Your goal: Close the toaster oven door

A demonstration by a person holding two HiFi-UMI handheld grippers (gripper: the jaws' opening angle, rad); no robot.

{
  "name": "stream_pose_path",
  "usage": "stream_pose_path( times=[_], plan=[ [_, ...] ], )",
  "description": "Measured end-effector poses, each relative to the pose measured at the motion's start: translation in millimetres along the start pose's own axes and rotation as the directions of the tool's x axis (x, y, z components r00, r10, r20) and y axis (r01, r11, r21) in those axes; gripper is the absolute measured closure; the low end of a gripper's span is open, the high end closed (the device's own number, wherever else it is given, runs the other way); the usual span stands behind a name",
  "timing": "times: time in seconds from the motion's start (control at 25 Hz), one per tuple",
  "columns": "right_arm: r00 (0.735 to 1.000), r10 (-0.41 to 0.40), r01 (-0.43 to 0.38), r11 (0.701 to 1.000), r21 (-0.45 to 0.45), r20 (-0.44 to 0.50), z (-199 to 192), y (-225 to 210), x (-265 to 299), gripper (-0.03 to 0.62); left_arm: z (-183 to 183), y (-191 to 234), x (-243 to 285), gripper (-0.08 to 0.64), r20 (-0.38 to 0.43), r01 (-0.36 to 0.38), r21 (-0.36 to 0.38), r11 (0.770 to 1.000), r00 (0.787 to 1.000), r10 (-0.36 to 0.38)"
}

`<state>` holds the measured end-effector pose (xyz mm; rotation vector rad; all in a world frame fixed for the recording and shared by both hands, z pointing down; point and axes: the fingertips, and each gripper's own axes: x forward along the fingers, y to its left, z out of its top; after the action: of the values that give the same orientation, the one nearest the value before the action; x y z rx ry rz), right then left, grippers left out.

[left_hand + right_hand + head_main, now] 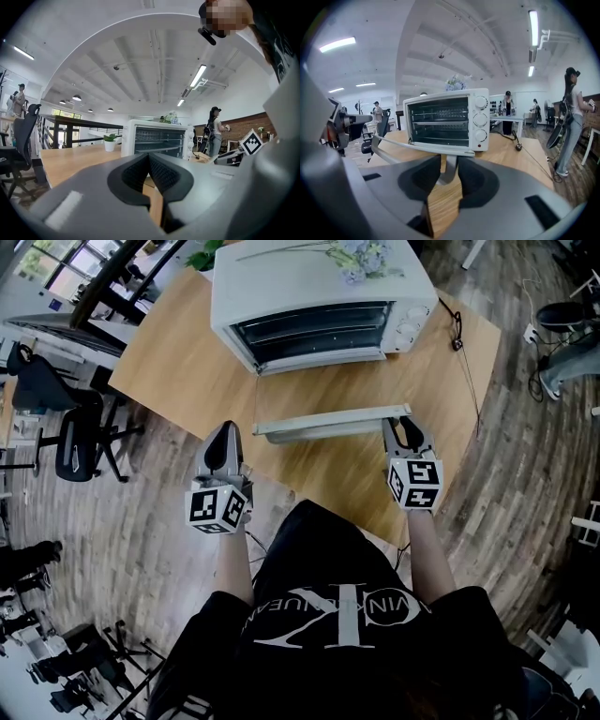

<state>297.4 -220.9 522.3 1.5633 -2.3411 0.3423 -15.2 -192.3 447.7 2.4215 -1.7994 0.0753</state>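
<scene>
A white toaster oven point(319, 296) stands at the far side of a wooden table point(178, 371). Its door point(328, 423) hangs open and lies flat toward me. My right gripper point(401, 430) is at the right end of the door's handle. In the right gripper view the handle's end post point(449, 169) stands between the jaws, with a sliver of table showing beside the left pad point(425, 174). My left gripper point(223, 448) hovers over the table's near edge, left of the door. Its jaws meet at the tips with nothing between them, and they point at the oven point(157, 138).
Flowers point(361, 259) lie on the oven's top, and a small potted plant point(109, 144) stands on the table to its left. A black cable point(459, 334) runs off the table's right side. Office chairs point(80, 437) stand on the floor at left. A person point(572, 117) stands at right.
</scene>
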Motion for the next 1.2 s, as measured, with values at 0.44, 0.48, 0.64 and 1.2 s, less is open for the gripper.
stream_pose_path(
  times=[0.44, 0.48, 0.64, 1.2],
  plan=[
    [0.998, -0.028, 0.028, 0.999, -0.014, 0.049, 35, -6, 2, 0.485, 6, 7, 14, 0.549, 0.001, 0.009, -0.008, 1.0, 1.0, -0.009],
    [0.998, -0.029, 0.03, 1.0, -0.011, 0.054, 39, -6, 3, 0.485, 7, 8, 14, 0.549, 0.002, 0.008, -0.01, 1.0, 1.0, -0.008],
    [0.997, -0.027, 0.027, 1.0, 0.006, 0.073, 55, -9, 4, 0.485, 12, 13, 15, 0.549, 0.009, 0.004, -0.012, 1.0, 1.0, -0.004],
    [0.995, -0.043, 0.039, 0.998, 0.045, 0.093, 92, -16, 16, 0.489, 22, 19, 25, 0.548, 0.032, 0.027, -0.017, 1.0, 0.999, -0.026]
  ],
)
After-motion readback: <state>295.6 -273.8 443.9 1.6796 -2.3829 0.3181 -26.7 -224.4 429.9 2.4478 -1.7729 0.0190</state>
